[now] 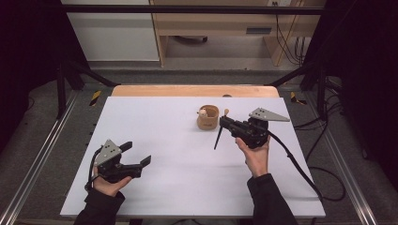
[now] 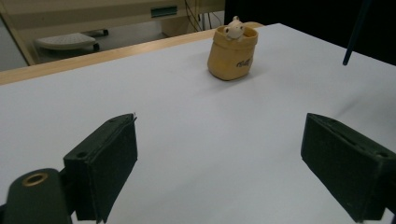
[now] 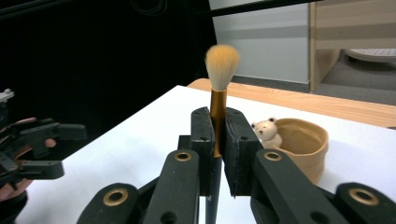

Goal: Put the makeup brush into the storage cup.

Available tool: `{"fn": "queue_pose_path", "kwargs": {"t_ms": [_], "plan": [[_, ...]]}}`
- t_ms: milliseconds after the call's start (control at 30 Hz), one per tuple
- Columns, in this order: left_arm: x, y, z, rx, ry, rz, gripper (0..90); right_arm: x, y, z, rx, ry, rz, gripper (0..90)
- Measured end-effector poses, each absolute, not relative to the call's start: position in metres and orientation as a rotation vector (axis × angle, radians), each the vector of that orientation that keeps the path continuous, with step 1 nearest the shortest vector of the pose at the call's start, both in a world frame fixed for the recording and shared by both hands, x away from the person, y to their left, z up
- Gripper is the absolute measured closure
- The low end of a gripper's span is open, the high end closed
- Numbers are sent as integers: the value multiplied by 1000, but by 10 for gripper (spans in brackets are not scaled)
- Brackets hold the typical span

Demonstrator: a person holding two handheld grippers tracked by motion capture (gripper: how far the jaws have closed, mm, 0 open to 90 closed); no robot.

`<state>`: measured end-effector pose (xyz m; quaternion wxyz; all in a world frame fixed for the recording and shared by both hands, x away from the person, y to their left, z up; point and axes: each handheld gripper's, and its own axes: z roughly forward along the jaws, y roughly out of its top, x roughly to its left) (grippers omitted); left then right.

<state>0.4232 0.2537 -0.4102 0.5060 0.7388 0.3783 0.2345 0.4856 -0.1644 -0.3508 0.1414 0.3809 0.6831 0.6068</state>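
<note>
My right gripper [image 3: 218, 140] is shut on a makeup brush [image 3: 219, 88]; its pale bristles point up, a gold ferrule sits between the pads, and a dark handle hangs below. In the high view that gripper [image 1: 226, 123] hovers just right of a tan pot [image 1: 208, 117] with a small bear figure [image 1: 202, 112] on its rim, and the brush handle [image 1: 218, 137] slants down toward the table. My left gripper [image 1: 139, 153] rests at the front left, open, with nothing between its jaws. From the left gripper view the pot [image 2: 232, 55] stands far ahead.
The white tabletop [image 1: 178, 154] has a wooden strip [image 1: 195, 90] along its far edge. A cable [image 1: 300, 171] trails from the right gripper off the table's right side. Dark frame posts and floor rails flank the table.
</note>
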Motion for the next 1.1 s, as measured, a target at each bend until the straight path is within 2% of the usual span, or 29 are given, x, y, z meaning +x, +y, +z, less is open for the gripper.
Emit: {"fn": "queue_pose_path", "kwargs": {"t_ms": [367, 1100], "plan": [[421, 275, -422, 1782, 937, 594, 103, 498, -166, -349, 1115, 1938, 1697, 836], [424, 277, -432, 1808, 953, 610, 104, 527, -156, -341, 1136, 1831, 1617, 836]]}}
